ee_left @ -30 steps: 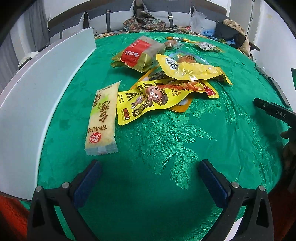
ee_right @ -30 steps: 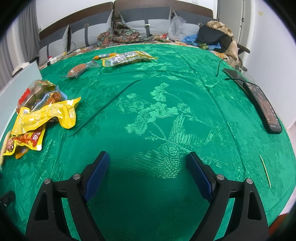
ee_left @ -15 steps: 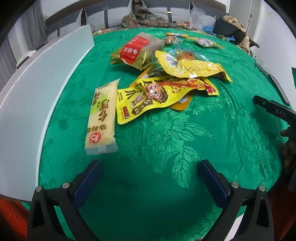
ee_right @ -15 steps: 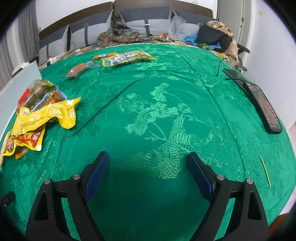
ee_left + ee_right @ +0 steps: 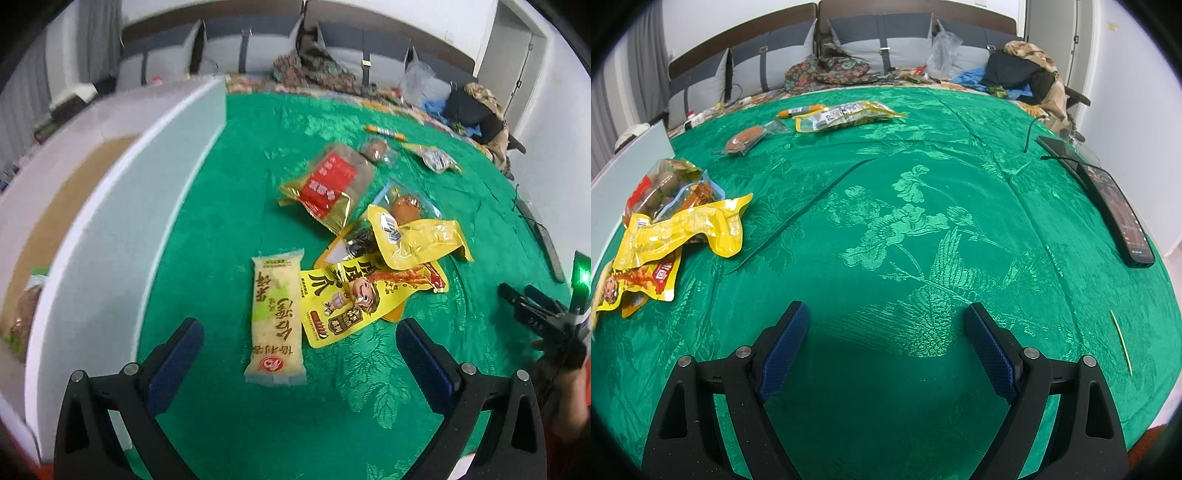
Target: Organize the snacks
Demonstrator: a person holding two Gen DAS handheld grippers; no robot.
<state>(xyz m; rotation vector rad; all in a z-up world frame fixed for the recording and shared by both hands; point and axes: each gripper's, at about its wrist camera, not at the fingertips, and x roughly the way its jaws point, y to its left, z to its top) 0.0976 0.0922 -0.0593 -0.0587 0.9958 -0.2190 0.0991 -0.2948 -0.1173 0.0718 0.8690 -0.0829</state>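
Jaws of the left gripper stand apart around the near end of a pale cracker packet on green cloth. The right gripper, jaws apart, holds nothing over bare cloth.

White walls, a grey-cushioned sofa behind the green brocade tablecloth, grey curtains at left

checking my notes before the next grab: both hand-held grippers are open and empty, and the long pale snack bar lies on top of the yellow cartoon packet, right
Not quite. The pale snack bar lies flat on the green cloth beside the yellow cartoon packet, not on top of it, as the left wrist view shows. Both hand-held grippers, left and right, are open and empty.
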